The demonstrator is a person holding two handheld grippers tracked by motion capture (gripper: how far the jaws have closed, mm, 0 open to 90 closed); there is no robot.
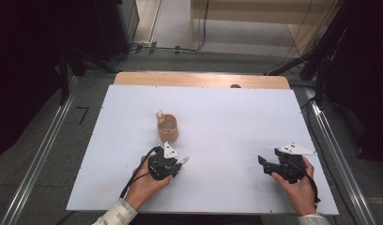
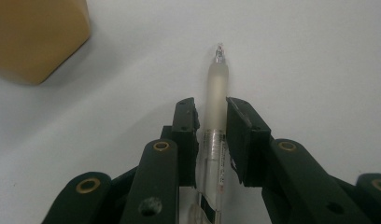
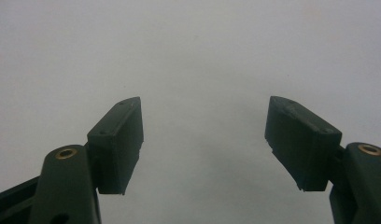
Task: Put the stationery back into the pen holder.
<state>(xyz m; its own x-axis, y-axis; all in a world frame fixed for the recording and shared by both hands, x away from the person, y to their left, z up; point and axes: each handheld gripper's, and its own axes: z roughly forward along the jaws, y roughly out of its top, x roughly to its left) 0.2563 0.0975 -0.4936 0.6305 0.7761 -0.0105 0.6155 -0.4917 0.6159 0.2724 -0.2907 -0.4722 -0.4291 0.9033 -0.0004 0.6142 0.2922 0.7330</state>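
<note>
Lengthwise between the left claw [image 2: 211, 122] pads, a pen [image 2: 216, 93].

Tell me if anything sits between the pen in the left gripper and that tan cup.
Nothing visible does. The left gripper is shut on the pen, and only bare white table lies between it and the cup. A small pale thing stands behind the cup, off the path.

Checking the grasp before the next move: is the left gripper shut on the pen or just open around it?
Shut on it: the left gripper has both jaws against the pen, no gap visible.
</note>
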